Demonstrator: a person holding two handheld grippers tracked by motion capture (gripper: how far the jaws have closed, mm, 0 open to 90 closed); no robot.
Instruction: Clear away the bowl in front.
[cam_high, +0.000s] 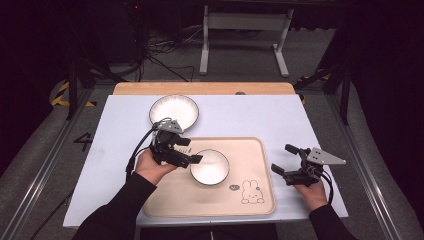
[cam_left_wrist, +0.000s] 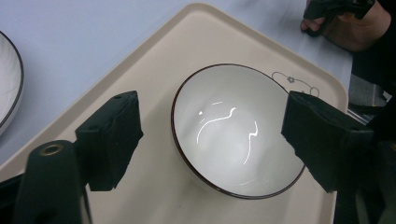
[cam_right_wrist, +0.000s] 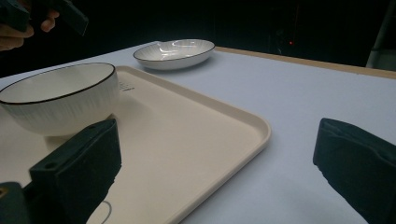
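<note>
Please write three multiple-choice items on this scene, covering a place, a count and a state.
1. Where does the bowl stand?
A. on the beige tray
B. on the bare table
C. on the plate

2. How many white dishes are on the table?
A. one
B. two
C. four

3. How are the left gripper fingers?
A. shut on the bowl
B. open, apart from the bowl
C. shut on the tray

Key: 1 A, the tray surrounds it; 2 B, the bowl and the ribbed plate; 3 B, its fingers stand clear of the rim.
</note>
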